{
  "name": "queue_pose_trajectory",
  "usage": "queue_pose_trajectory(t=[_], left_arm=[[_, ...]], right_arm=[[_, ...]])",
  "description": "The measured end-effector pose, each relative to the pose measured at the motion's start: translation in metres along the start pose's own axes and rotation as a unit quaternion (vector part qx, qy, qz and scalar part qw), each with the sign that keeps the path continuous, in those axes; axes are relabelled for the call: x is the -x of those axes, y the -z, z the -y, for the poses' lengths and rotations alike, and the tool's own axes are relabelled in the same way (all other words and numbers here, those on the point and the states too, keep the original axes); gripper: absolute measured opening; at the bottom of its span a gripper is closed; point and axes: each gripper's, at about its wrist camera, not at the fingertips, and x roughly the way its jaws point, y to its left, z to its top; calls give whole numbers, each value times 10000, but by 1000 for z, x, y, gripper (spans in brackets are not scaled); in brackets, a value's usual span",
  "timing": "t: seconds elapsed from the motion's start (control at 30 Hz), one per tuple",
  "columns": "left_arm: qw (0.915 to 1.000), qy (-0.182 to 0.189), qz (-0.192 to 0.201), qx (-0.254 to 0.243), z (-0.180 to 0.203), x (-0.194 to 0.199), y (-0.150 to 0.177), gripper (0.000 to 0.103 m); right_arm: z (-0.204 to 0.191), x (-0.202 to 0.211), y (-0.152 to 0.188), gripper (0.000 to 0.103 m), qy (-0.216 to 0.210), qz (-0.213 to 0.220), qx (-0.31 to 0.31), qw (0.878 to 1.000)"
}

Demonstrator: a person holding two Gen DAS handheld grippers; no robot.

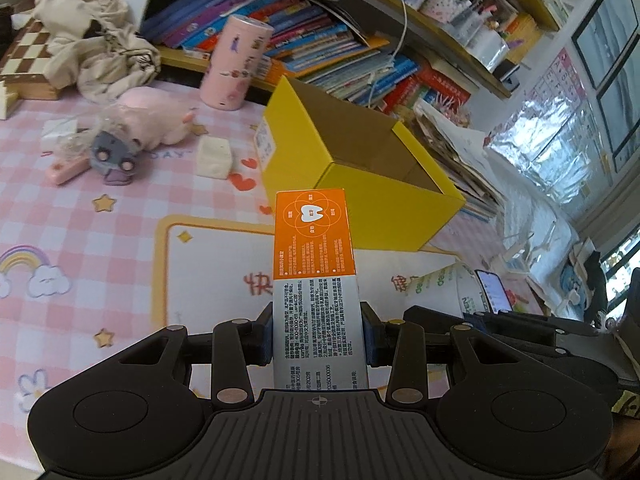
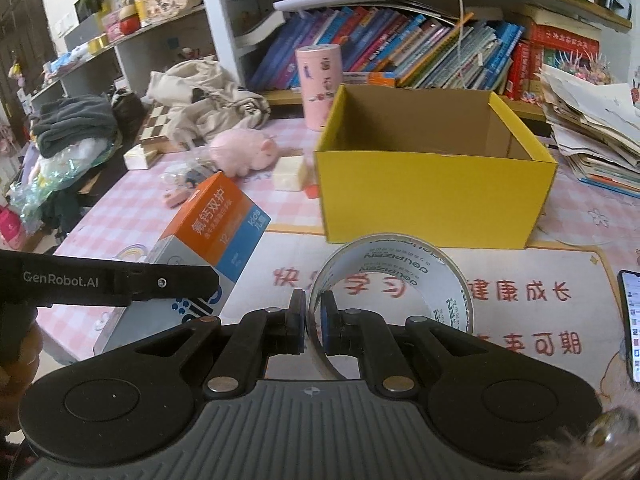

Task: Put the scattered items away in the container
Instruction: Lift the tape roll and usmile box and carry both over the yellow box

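The left tool [image 1: 318,336] grips a toothpaste box [image 1: 316,264]. The right tool [image 2: 313,320] pinches a tape roll's [image 2: 390,280] wall. The yellow box [image 2: 436,200] waits at twelve o'clock. The long toothpaste box could bump its rim and slip. Its floor is mostly hidden.

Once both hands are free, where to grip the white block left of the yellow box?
Take the white block across its two flat side faces, coming from above. It sits squat and free on the tablecloth; the yellow box crowds its right, the pink plush its back-left.
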Motion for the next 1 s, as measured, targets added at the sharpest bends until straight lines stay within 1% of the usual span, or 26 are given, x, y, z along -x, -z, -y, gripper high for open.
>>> queue_pose_trajectory(t=[0.33, 0.47, 0.57, 0.67, 0.77, 0.87, 1.0], left_arm=[[9998, 123, -134, -81, 26, -41, -19, 39], [9998, 83, -99, -118, 37, -55, -30, 39], [9998, 57, -11, -198, 49, -59, -39, 39], [9990, 86, 196, -389, 64, -56, -51, 39], [9979, 173, 434, -457, 76, -54, -67, 39], [9965, 142, 589, -577, 88, -57, -82, 39], [9955, 33, 693, -649, 99, -67, -102, 39]], right_arm=[[48, -14, -15, 7, 34, -136, -80, 9999], [67, -18, -27, 7, 16, -72, -57, 10000], [78, -14, -38, 7, -25, 164, 38, 9999], [89, -7, -52, 7, -128, 518, 179, 9984], [103, -1, -69, 7, -228, 823, 238, 9961], [116, 1, -87, 7, -324, 1000, 326, 9939], [131, -3, -112, 7, -463, 1186, 481, 9907]])
